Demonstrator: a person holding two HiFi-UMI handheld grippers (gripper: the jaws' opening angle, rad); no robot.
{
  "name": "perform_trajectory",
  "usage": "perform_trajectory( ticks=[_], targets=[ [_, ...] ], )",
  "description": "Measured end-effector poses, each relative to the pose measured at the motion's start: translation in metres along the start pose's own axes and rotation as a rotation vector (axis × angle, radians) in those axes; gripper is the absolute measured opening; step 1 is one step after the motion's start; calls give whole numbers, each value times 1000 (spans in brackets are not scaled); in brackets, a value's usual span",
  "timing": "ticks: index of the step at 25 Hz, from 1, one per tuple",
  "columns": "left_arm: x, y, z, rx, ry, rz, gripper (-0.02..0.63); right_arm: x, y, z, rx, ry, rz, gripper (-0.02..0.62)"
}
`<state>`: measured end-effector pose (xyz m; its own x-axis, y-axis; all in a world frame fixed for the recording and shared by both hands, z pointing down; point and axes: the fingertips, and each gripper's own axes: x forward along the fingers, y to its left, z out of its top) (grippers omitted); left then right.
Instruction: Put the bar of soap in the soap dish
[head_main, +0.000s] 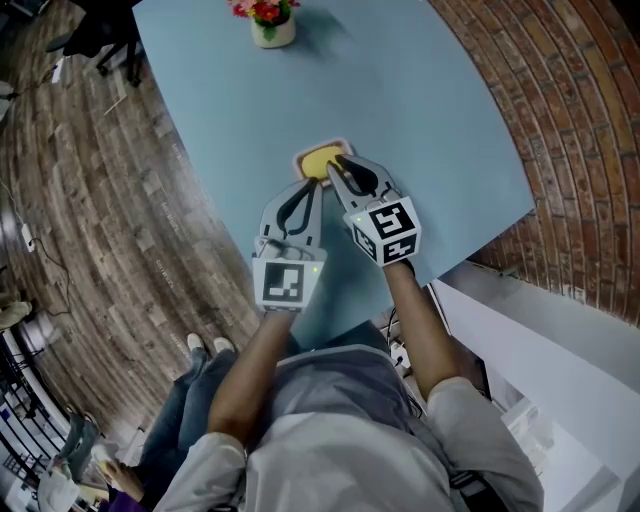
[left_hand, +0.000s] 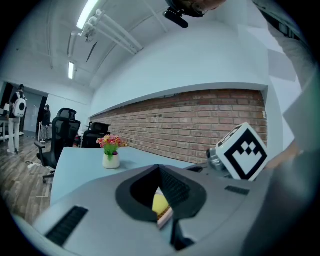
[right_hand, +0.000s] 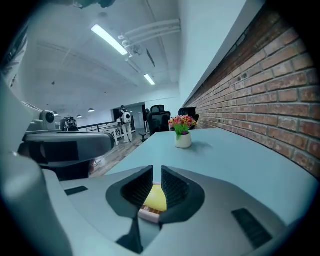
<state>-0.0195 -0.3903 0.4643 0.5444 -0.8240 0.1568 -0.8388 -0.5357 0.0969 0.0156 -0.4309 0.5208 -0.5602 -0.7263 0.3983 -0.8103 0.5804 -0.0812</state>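
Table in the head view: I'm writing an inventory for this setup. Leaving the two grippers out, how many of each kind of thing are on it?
bar of soap: 1
soap dish: 1
pot of flowers: 1
Total: 3

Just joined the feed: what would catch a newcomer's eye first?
The yellow bar of soap lies in its soap dish on the blue table, the right gripper poised just over it, jaws slightly apart and empty. The left gripper sits shut beside it; a small pot of flowers stands at the far edge.
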Motion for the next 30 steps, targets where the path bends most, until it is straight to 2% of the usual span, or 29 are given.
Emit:
perform_trajectory(
  ticks=[3, 6, 11, 17, 30],
  targets=[
    [-1, -3, 3, 7, 0, -6, 3, -14, 4, 10, 8, -39, -20, 41],
    [-4, -6, 8, 50, -12, -21, 3, -30, 10, 21, 18, -77, -40, 29],
    [-13, -12, 19, -4, -21, -8, 3, -60, 25, 40, 36, -138, -62, 15],
    [-28, -17, 30, 54, -39, -33, 3, -98, 40, 63, 42, -198, -83, 14],
    [-63, -29, 67, 84, -78, -33, 3, -155, 55, 96, 24, -250, -128, 14]
  ],
)
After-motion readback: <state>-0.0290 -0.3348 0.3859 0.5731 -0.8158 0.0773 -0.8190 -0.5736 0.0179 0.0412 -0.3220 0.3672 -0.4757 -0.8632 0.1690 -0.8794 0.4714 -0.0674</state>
